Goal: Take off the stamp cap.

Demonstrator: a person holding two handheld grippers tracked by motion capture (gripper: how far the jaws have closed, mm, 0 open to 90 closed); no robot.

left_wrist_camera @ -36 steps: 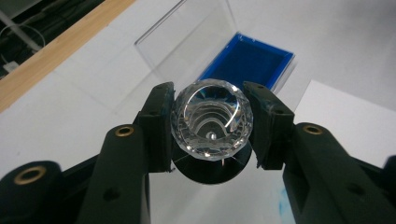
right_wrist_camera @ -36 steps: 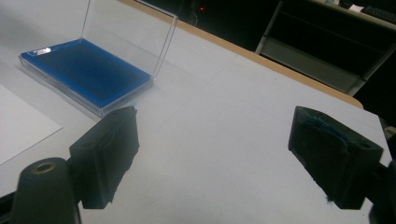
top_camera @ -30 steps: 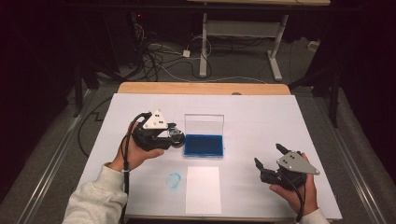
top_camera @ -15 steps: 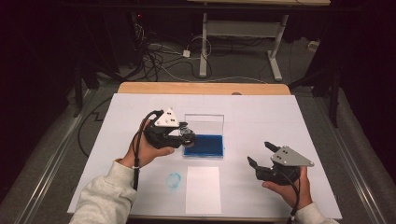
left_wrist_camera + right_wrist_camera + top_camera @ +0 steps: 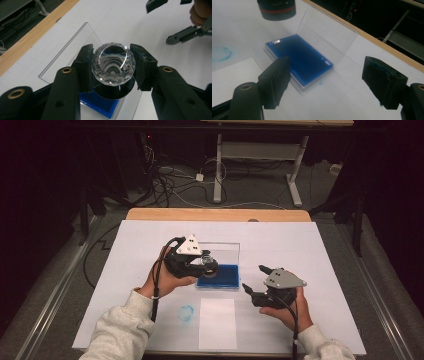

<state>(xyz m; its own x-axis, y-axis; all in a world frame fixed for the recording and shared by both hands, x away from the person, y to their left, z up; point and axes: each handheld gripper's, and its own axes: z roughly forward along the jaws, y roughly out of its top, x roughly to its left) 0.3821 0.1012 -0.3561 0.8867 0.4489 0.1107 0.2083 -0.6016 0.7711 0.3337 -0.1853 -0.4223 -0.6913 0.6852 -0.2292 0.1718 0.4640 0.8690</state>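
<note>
My left gripper [image 5: 209, 265] is shut on a stamp with a clear faceted knob [image 5: 113, 65] and a round black base. It holds the stamp just over the left end of the blue ink pad [image 5: 218, 276], which lies in a clear case with its lid [image 5: 226, 251] standing open. In the right gripper view the stamp's black base [image 5: 276, 7] hangs above the pad [image 5: 300, 58]. My right gripper [image 5: 255, 278] is open just right of the pad. Its jaws have just been closing a little, with nothing between them.
A white sheet of paper [image 5: 217, 322] lies near the front edge. A faint blue ring print [image 5: 186, 312] marks the table to its left. The white table top ends at a wooden strip [image 5: 215, 214] at the back, with cables and a desk frame on the floor beyond.
My left hand has carried the stamp to the right, over the ink pad. My right hand has moved left toward the pad, and its jaws stand narrower than before.
</note>
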